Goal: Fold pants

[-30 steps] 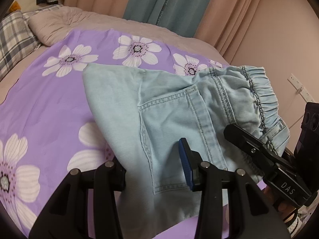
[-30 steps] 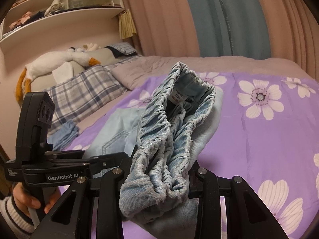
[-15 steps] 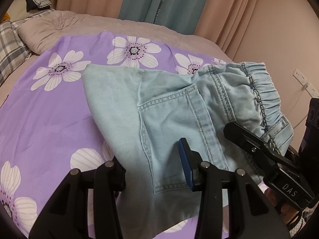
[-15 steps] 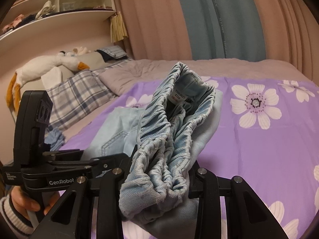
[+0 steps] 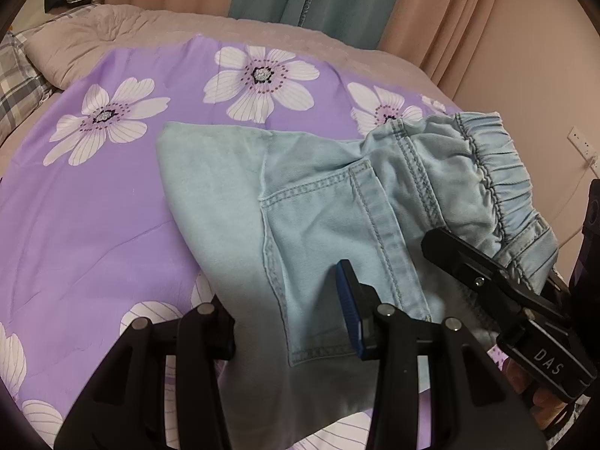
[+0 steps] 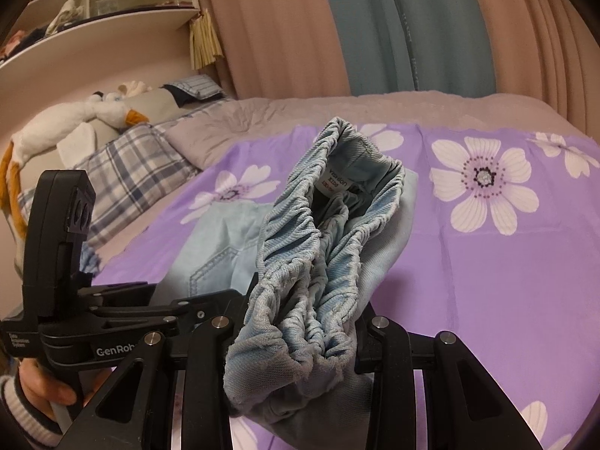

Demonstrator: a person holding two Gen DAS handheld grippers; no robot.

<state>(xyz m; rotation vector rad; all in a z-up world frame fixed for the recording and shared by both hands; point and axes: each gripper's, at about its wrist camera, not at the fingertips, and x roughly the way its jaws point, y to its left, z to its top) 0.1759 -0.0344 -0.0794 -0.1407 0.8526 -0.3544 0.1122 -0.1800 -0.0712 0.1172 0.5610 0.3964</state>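
1. Left wrist view: the pants [image 5: 330,202] lay over the purple flowered bed [image 5: 93,202], waistband [image 5: 498,172] toward two o'clock, far fold toward eleven.
2. The left claw [image 5: 288,318] stood part-closed with denim bunched between its jaws, just below the back pocket [image 5: 337,262]; the right claw [image 6: 300,337] was clamped on the gathered waistband.
3. The step looked like carrying the held edge over for a fold. To do it well, both claws should travel level and together, keep the cloth taut, and lay edge on edge before letting go, lest the elastic bunch.
4. Writing: "DAS" [image 5: 549,362] on the right tool; "GenRob…" [image 6: 116,350] on the left tool; the waistband tag [image 6: 332,183] showed "KIDS", the rest too small to read.
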